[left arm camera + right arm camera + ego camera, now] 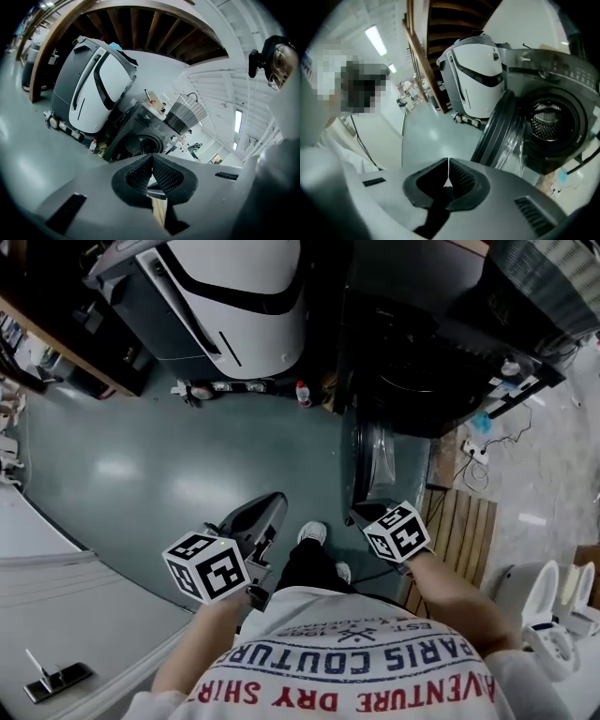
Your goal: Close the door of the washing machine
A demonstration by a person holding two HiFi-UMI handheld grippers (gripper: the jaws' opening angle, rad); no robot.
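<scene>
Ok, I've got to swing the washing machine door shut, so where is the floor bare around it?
Bare floor spreads left of the open door, between the white machine and the person's shoe. Crowded: a bottle and small clutter along the white machine's base, and cables beside the wooden slats right of the washing machine.

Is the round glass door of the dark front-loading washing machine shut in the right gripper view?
No, the round glass door stands swung out to the left, leaving the perforated metal drum exposed.

Shirt (349,664) txt: "PARIS COUTUR..", "ADVENTURE DRY SHIR.."
</scene>
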